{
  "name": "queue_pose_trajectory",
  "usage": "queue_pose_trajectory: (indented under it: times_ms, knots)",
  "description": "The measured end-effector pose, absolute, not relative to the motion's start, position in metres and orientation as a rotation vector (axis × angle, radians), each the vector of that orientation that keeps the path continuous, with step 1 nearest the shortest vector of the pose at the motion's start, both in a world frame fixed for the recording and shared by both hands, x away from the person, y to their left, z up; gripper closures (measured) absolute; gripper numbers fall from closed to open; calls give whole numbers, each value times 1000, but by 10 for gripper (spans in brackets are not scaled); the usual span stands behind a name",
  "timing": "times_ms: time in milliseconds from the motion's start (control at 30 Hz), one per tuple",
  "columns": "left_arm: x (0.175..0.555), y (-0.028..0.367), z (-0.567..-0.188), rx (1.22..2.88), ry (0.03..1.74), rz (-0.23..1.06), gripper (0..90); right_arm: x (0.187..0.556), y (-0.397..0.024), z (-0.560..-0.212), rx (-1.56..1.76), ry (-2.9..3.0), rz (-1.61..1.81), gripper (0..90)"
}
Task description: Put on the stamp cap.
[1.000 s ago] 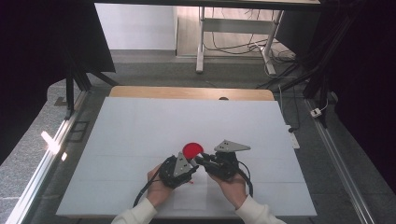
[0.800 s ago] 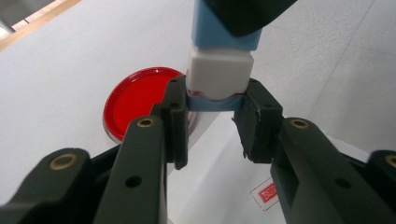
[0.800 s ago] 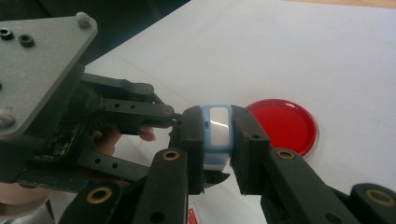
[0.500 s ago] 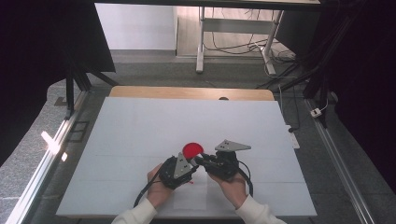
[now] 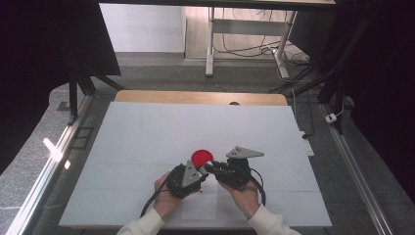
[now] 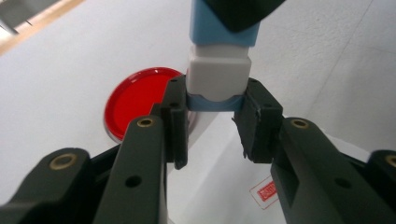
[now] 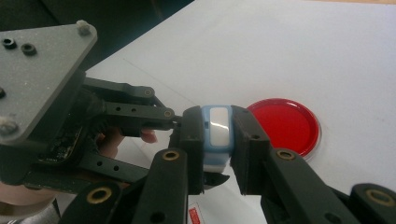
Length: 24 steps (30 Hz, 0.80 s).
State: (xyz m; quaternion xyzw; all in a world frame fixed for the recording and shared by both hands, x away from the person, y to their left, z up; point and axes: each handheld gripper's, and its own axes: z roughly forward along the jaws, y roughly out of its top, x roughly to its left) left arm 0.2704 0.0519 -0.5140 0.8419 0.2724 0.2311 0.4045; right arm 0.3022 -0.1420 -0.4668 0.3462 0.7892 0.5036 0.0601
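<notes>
Two hand-held grippers meet over the near middle of a white desk [image 5: 147, 127], both clamped on one small object. On the left, the left gripper [image 5: 199, 171], held in the person's left hand [image 5: 164, 196], has its fingers [image 6: 175, 116] closed on the lower end of a small blue and white block [image 6: 217, 70], which looks like a capped stamp or an eraser; I cannot tell which. The block sits just above the desk, at the point where the two grippers meet, beside and slightly nearer than a round red lid [image 5: 201, 157] that lies flat on the desk. To the right, the right gripper [image 5: 209, 169], held in the right hand [image 5: 244, 198], has its fingers [image 7: 247, 135] closed on the other end of the same block, over the blue part with a white panel. A white paper sheet [image 6: 219, 186] with a small red printed mark lies below the block.

The work in hand appears to be pulling the block's two parts apart, or pressing them together. To do this well, both grips should stay firm and square on the flat sides, and any pull should run straight along the block's length, not at an angle, so neither end slips out. Keeping the block low over the desk limits a drop.

Compared with a second ago, nothing has visibly changed: both hands, both grippers, the block and the red lid sit in the same places.
</notes>
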Motion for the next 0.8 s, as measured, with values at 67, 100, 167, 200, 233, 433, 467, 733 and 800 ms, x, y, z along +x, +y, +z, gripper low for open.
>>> queue_pose_trajectory:
  times_ms: [67, 100, 167, 200, 233, 433, 467, 733, 800]
  knots:
    - [271, 52, -514, 2123, 691, 579, 651, 302, -142, -467, 1047, 2387, 1530, 762]
    - [271, 52, -514, 2123, 690, 576, 651, 302, -142, -467, 1042, 2388, 1529, 762]
    - [271, 53, -515, 2122, 690, 573, 649, 302, -142, -467, 1034, 2391, 1526, 762]
    - [271, 53, -515, 2124, 687, 572, 649, 302, -142, -467, 1028, 2391, 1524, 762]
    - [271, 53, -515, 2125, 686, 570, 649, 302, -141, -467, 1025, 2390, 1523, 762]
    - [272, 54, -515, 2121, 690, 559, 645, 302, -142, -468, 1014, 2393, 1523, 761]
    - [272, 54, -515, 2121, 691, 557, 644, 302, -142, -468, 1010, 2393, 1522, 761]
    - [273, 56, -515, 2105, 699, 525, 631, 301, -141, -466, 978, 2394, 1525, 761]
    - [274, 56, -515, 2100, 706, 516, 616, 301, -141, -466, 972, 2394, 1526, 761]
